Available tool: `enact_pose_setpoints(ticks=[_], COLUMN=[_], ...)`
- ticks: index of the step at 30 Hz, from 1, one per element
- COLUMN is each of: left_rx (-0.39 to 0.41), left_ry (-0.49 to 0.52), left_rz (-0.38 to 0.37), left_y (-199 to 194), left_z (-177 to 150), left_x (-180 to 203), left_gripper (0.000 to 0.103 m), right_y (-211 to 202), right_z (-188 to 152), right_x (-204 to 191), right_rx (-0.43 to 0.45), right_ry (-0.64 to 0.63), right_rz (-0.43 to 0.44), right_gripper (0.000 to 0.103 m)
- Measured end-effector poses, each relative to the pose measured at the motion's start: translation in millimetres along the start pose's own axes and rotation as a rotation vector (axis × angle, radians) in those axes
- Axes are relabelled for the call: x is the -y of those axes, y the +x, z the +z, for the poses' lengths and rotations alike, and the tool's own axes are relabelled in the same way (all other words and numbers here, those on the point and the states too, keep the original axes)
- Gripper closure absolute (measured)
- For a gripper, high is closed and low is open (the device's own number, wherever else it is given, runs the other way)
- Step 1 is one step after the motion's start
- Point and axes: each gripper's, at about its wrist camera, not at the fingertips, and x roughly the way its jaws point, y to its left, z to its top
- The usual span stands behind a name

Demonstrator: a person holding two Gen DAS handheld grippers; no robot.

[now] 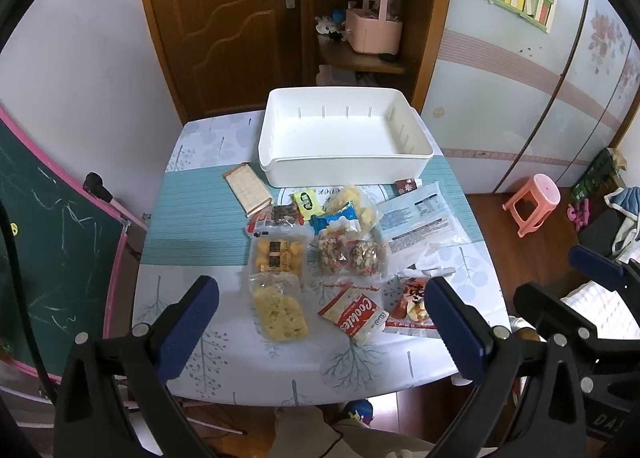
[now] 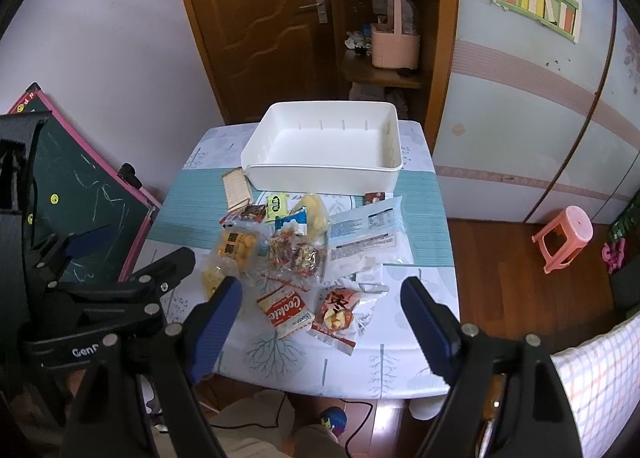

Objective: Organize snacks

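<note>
Table point(image 1: 192, 370) with the leafy cloth, white bin point(image 1: 344, 138) sitting empty at the far end, snacks piled in front of it, Cookies pack point(image 1: 354, 316) closest to me. My left tongs point(image 1: 320, 322) and right tongs point(image 2: 322, 316) both hover wide open, gripping nothing

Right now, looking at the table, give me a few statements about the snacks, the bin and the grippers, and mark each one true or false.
1. The white bin has no snacks in it. True.
2. The left gripper holds the Cookies packet. False: its jaws stand open above the table, gripping nothing.
3. The snacks lie on the table in front of the bin. True.
4. The right gripper is shut. False: it is wide open.
5. A blue stool stands on the floor. False: the stool is pink.
</note>
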Motion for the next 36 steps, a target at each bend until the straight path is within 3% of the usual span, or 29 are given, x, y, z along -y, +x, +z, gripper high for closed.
enact_pose_setpoints(ticks=[19,24,36], left_rx=[-0.027,-0.049,-0.129], left_ry=[-0.013,-0.024,-0.055], left_rz=[0.0,-0.009,-0.019], left_y=[7.1,12.2,38.9], left_z=[1.1,-5.6,13.9], left_x=[2.9,0.1,-14.6], left_gripper=[0.001,0.001,0.001], right_y=[8.1,13.5,37.4], right_z=[-4.0,-4.0,-3.5], right_x=[0.3,1.0,12.9], right_rx=[-0.022,-0.039,-0.105], right_ry=[0.009,0.019,0.071], right_rz=[0.012,0.016,0.023], right_gripper=[0.021,0.022,0.026])
